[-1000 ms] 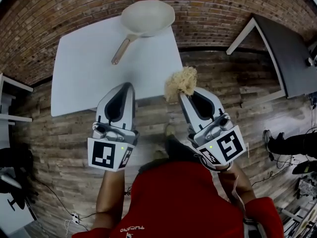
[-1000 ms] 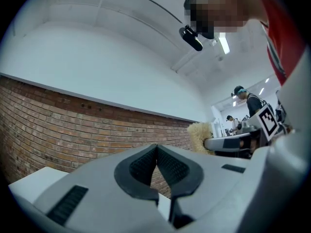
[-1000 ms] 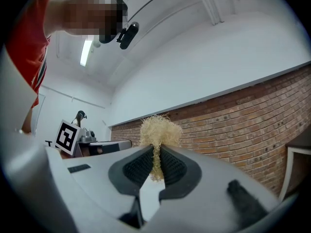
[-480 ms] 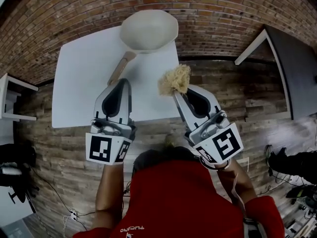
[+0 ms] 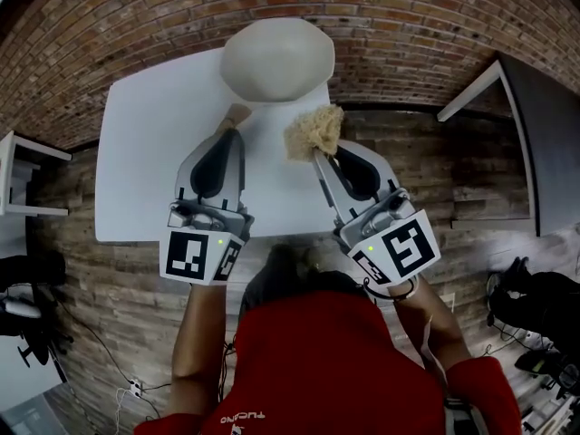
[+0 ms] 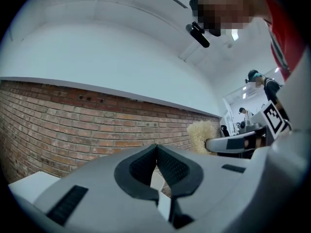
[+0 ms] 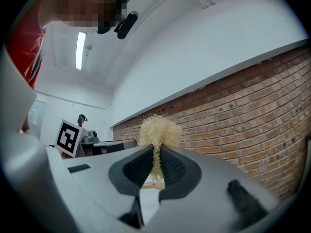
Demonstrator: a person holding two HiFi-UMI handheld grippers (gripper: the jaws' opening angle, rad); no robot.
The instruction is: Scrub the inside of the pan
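A cream pan (image 5: 276, 59) sits at the far edge of the white table (image 5: 145, 161), its wooden handle (image 5: 236, 114) pointing toward me. My left gripper (image 5: 230, 134) hangs just short of the handle's end, jaws shut with nothing between them (image 6: 156, 152). My right gripper (image 5: 317, 155) is shut on a tan fibre scrubber (image 5: 314, 131), held over the table's right part, near the pan's near rim. In the right gripper view the scrubber (image 7: 159, 131) sticks up from between the closed jaws. The left gripper view also shows the scrubber (image 6: 201, 134) at the right.
A red brick wall (image 5: 109, 34) runs behind the table. A wood plank floor (image 5: 109, 270) lies around it. A dark table (image 5: 544, 125) stands at the right, a white shelf (image 5: 23, 179) at the left. Another person stands far off (image 6: 242, 111).
Both grippers have moved forward over the table toward the pan. The left one now reaches the handle's end; the scrubber has come closer to the pan's rim.
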